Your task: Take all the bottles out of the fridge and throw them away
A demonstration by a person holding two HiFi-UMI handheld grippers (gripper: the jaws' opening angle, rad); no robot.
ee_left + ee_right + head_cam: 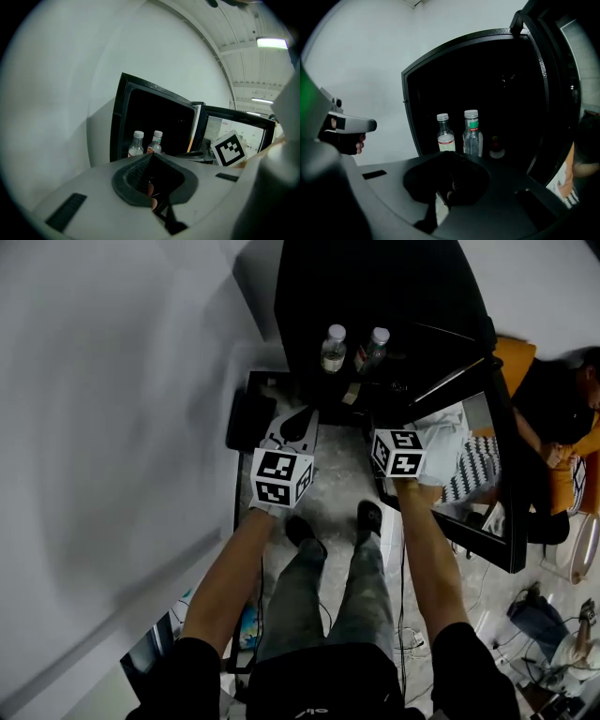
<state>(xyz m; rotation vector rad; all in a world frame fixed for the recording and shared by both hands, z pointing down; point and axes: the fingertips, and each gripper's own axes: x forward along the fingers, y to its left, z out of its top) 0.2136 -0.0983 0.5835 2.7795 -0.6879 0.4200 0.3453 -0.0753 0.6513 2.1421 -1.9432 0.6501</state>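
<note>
Black fridge [411, 122] is open, door [555, 93] swung to the right. Two bottles stand upright inside, side by side near the front edge of the fridge interior. White-label bottle [446, 134] on the left, green-label bottle [472, 133] just beside it on the right, both white-capped. Green-label one looks see-through; fill level can't tell for either. Small reddish-topped item [495, 151] to their right. Left gripper [151, 156] jaws together, holding nothing. Right gripper [449, 154] jaws together, also empty. Both in front of the opening, apart from the bottles.

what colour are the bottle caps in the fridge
White caps, clearest in the left gripper view.
</note>
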